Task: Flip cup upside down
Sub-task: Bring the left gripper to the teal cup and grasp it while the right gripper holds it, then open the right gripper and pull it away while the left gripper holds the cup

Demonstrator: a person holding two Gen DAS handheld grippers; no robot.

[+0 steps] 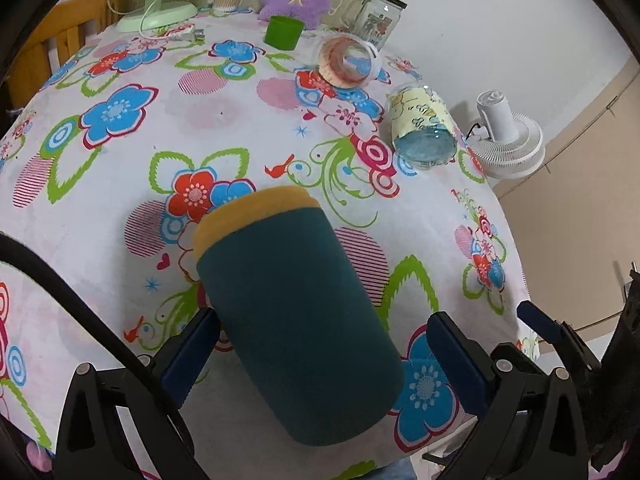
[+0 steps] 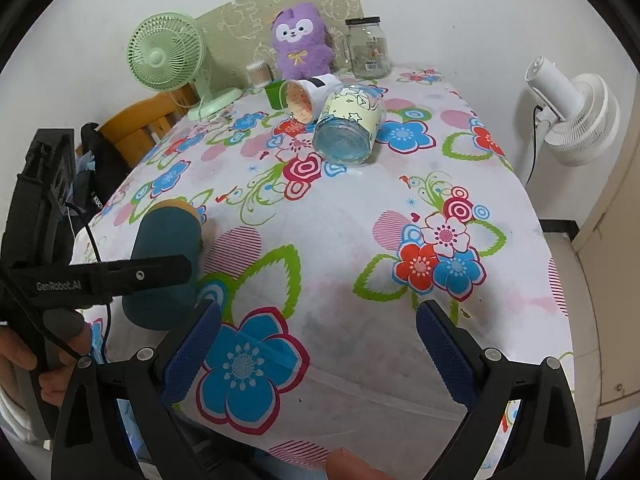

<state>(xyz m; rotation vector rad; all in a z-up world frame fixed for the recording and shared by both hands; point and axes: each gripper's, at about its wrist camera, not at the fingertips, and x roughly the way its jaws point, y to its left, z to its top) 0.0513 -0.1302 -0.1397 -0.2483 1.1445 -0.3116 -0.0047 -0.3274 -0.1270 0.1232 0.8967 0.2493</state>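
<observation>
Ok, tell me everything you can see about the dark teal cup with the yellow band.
The dark teal cup is a matte cylinder with a yellow band at its far end. It is tilted, closed teal end toward the left wrist camera, between the open fingers of the left gripper above the flowered tablecloth. The left finger looks close against its side; the right one stands clear. Whether the banded end touches the cloth cannot be told.

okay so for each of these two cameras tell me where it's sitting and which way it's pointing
Left wrist: sits on the left gripper, facing forward and down at the dark teal cup with a yellow rim lying between its open blue fingers.
Right wrist: sits on the right gripper, open over the floral tablecloth; a hand holds the other gripper at left.
Shared: teal cup, purple plush toy.
</observation>
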